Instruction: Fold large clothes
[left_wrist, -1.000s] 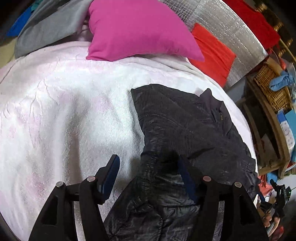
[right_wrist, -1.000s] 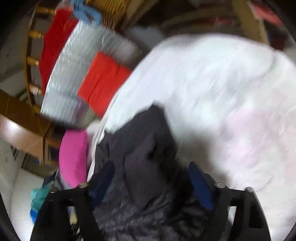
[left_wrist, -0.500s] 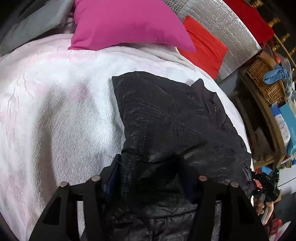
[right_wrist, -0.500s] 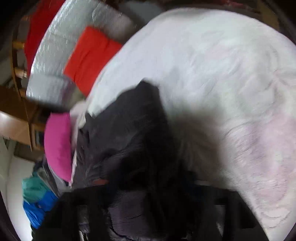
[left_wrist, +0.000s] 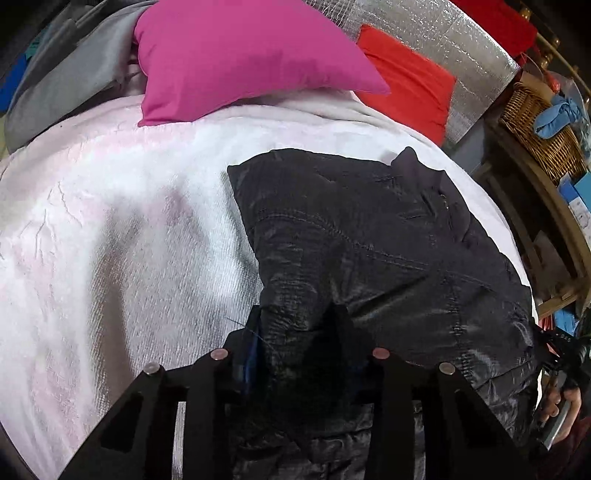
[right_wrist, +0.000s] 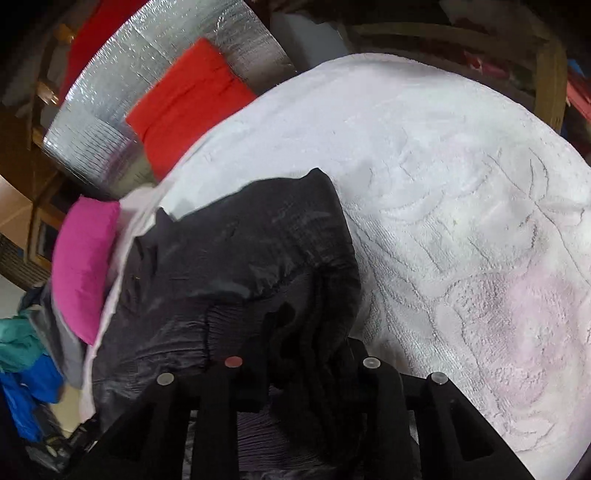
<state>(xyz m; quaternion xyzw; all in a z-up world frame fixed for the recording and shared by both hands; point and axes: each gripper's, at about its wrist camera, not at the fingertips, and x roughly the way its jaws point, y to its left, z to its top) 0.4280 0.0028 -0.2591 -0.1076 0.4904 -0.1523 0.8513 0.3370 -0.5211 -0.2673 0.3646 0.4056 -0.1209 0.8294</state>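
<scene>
A black quilted jacket (left_wrist: 369, 229) lies spread on the white and pale pink bed cover (left_wrist: 110, 240). My left gripper (left_wrist: 295, 325) is closing its jaws on a raised fold at the jacket's near left edge, and the fabric fills the gap between the pads. In the right wrist view the jacket (right_wrist: 240, 251) bunches up at the bottom. My right gripper (right_wrist: 303, 354) is closing there too, with a thick wad of dark cloth pinched between its fingers. The fingertips of both grippers are partly buried in cloth.
A pink pillow (left_wrist: 240, 55), a red cushion (left_wrist: 406, 81) and a silver foil mat (left_wrist: 443, 37) lie at the bed's far end. A wicker basket (left_wrist: 535, 122) sits on wooden shelves to the right. Bare cover (right_wrist: 461, 184) stretches beside the jacket. A hand (left_wrist: 561, 402) shows at the right edge.
Both grippers dropped onto the jacket and narrowed from wide open to gripping its fabric. The right one swung in and rolled, and the cloth now bunches between its fingers.
</scene>
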